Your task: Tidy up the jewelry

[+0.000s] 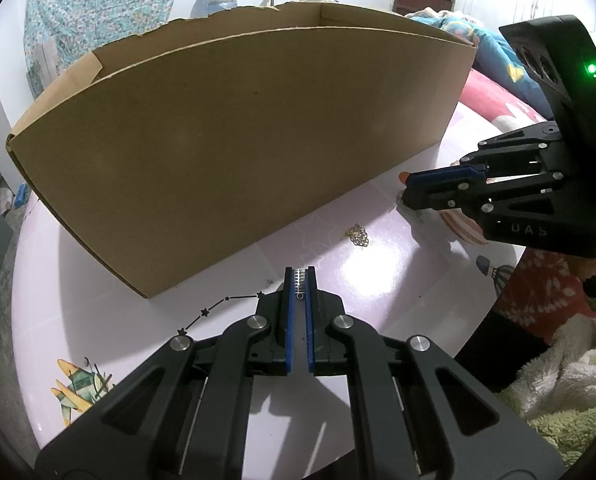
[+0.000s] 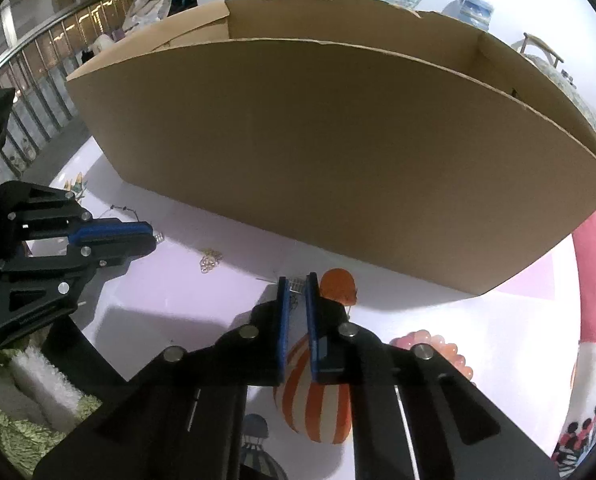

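Left hand-held gripper (image 1: pixel 300 280) clamps a silver chain piece (image 1: pixel 299 278); right hand-held gripper (image 2: pixel 297 285) pinches another silver piece (image 2: pixel 295 284). Both hang over the worktop (image 1: pixel 378 264), where a gold chain cluster (image 1: pixel 359 235) lies loose between them. Beyond stands the open cardboard box (image 1: pixel 234 152), nearer the left.

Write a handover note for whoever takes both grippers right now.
Left gripper: shut on a small silver piece at its tips, just above the table.
Right gripper: shut on another small silver piece at its tips, low over the table, near the box.
Gold chain piece: lies loose on the table between the two grippers, in front of the box.
Done: both silver pieces gripped. The inside of the box cannot be seen.
Left: probably drop both pieces in the box, then fetch the gold one.
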The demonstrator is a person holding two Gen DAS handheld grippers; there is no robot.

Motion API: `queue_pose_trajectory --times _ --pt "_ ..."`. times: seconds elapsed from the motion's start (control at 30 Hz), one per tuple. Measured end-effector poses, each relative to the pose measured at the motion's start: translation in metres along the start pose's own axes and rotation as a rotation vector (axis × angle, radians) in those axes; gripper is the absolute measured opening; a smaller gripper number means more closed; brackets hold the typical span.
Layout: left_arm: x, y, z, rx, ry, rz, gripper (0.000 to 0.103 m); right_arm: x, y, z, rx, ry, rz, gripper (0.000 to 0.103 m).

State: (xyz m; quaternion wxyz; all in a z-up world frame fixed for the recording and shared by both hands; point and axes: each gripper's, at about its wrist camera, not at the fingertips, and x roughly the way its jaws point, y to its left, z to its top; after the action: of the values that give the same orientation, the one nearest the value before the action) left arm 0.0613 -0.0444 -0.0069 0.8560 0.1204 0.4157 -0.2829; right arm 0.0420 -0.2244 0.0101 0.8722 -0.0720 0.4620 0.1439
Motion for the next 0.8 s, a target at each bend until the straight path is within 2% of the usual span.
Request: queue_pose_trajectory --times 0.13,0.63,0.7,0.8 --pt "0.001 0.001 0.001 -0.002 -0.002 0.004 0.004 -0.001 0.000 -0.001 0.011 -0.010 0.009 0.003" --pt "-0.004 0.000 0.000 -0.013 -0.017 0.010 0.004 -0.027 -0.008 -0.008 0.071 -0.077 0.053 0.002" --pt "-0.004 0.000 -0.001 -0.012 -0.019 0.010 0.004 -0.025 -0.007 -0.007 0.068 -0.062 0.083 0.002" --pt "-0.005 -0.001 -0.002 -0.010 -0.022 0.012 0.004 -0.019 -0.007 -0.003 0.022 -0.051 0.069 0.012"
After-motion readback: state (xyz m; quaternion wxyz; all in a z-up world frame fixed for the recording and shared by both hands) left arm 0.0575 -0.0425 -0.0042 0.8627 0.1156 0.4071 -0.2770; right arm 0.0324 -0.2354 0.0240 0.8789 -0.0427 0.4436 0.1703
